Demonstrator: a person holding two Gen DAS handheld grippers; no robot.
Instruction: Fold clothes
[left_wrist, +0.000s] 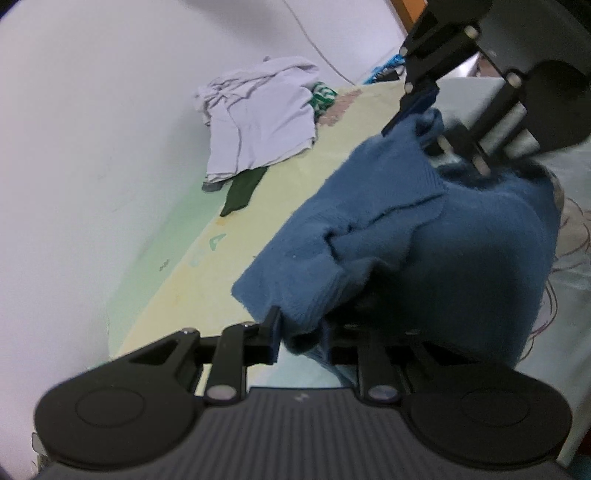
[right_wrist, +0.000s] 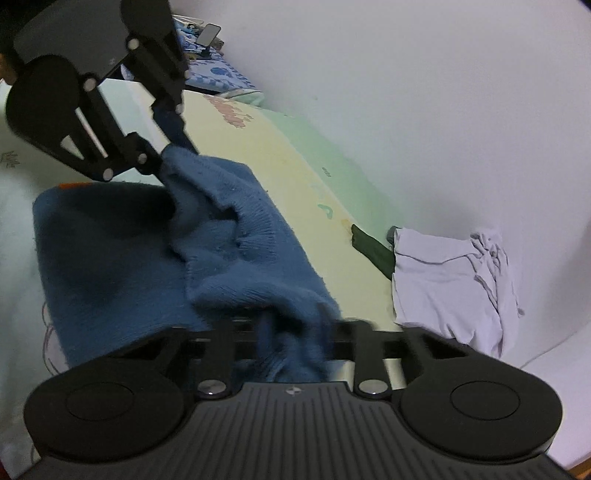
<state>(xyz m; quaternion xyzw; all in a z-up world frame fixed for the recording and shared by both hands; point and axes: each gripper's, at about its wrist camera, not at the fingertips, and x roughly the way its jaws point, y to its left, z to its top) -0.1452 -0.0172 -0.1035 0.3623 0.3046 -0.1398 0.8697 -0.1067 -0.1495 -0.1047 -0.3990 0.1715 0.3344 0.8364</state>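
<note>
I have my left gripper clamped on one corner of the blue knitted sweater, its two black fingers closed tight on a bunched edge of the wool. My right gripper is pinching the other end of the same edge; from the left wrist view I see it at the upper right, biting the far corner.

The sweater stretches between my two grippers, so the gripped edge, its long axis here, runs from one to the other. The rest of it lies in a thick folded slab on the pale yellow and green printed bed sheet, with loose folds rising towards each grip.

Further along the bed, against the white wall, lies a crumpled pale lilac garment on top of a dark green one, well apart from the sweater.
</note>
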